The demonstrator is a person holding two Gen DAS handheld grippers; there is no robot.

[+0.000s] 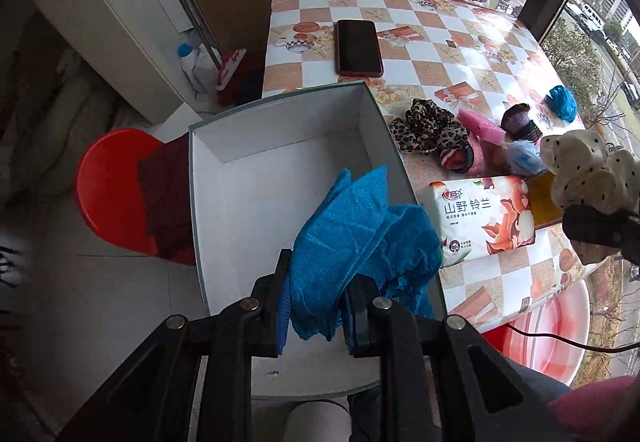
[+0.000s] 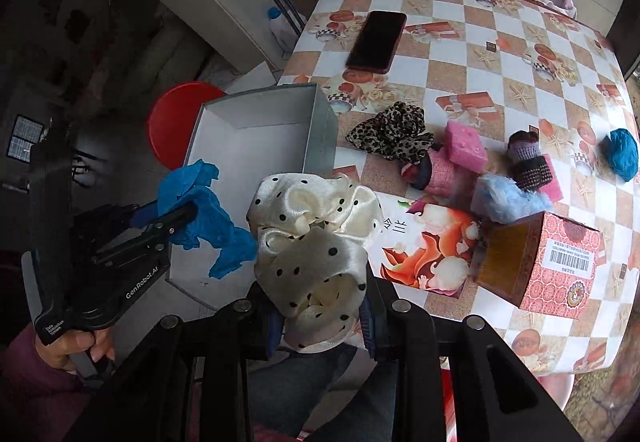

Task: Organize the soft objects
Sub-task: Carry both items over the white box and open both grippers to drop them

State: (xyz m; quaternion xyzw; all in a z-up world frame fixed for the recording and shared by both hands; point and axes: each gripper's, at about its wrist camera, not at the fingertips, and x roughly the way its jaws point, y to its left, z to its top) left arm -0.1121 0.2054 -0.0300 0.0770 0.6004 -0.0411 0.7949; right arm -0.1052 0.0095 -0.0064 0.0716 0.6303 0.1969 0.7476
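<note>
My left gripper (image 1: pixel 316 306) is shut on a crumpled blue non-woven cover (image 1: pixel 360 234), which hangs over the open grey box (image 1: pixel 280 146) with white inner walls at the table's near left corner. In the right wrist view the same blue cover (image 2: pixel 208 218) dangles above the box (image 2: pixel 260 146). My right gripper (image 2: pixel 320 318) is shut on a cream satin scrunchie with black dots (image 2: pixel 316 242), held just right of the box, above its near right corner and the tissue pack (image 2: pixel 424 242). The box holds nothing else that I can see.
On the checked tablecloth lie a leopard scrunchie (image 2: pixel 392 134), a pink sponge (image 2: pixel 466 144), a pale blue fluffy piece (image 2: pixel 504 198), dark knitted bands (image 2: pixel 528 158), another blue bundle (image 2: pixel 622 152), a red patterned carton (image 2: pixel 552 262) and a phone (image 2: pixel 376 40). A red stool (image 2: pixel 176 114) stands left of the box.
</note>
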